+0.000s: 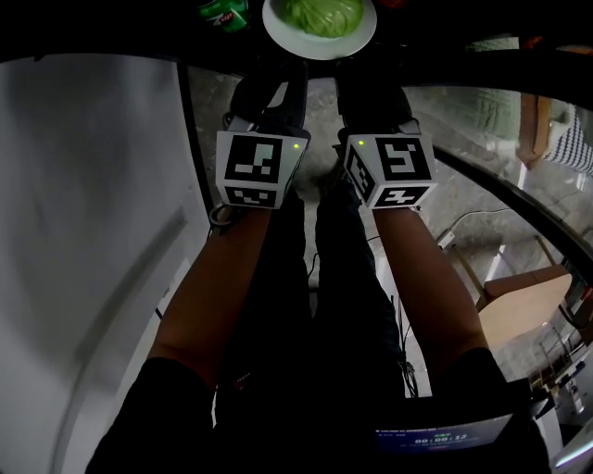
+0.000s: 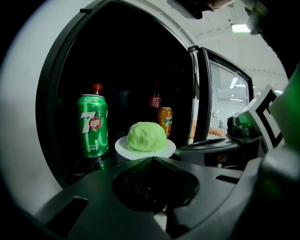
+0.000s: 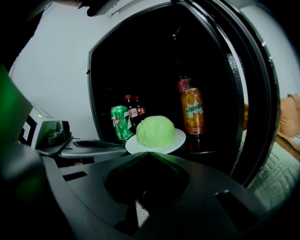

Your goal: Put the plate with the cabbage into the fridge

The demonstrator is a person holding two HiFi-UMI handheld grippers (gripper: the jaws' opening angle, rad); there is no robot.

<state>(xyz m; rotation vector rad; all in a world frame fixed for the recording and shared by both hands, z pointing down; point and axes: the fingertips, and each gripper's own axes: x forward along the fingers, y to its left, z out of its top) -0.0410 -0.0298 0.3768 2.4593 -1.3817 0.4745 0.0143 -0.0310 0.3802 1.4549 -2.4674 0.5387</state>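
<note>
A white plate (image 1: pixel 361 37) with a pale green cabbage (image 1: pixel 322 13) stands on the dark fridge shelf, at the head view's top edge. In the left gripper view the cabbage (image 2: pixel 146 136) and the plate (image 2: pixel 123 147) sit just beyond my left gripper (image 2: pixel 152 158), whose jaws are shut and hold nothing. My right gripper (image 3: pixel 149 153) is also shut and empty, a short way back from the plate (image 3: pixel 178 139) and cabbage (image 3: pixel 155 131). In the head view both grippers (image 1: pixel 273 83) (image 1: pixel 371 83) point side by side at the plate without touching it.
A green 7up can (image 2: pixel 93 125) stands left of the plate, with a red-capped bottle (image 2: pixel 96 88) behind it. An orange Mirinda can (image 3: pixel 193 110) and dark bottles (image 3: pixel 133 110) stand behind. The open fridge door (image 2: pixel 201 93) is on the right. A white fridge wall (image 1: pixel 83 231) is on the left.
</note>
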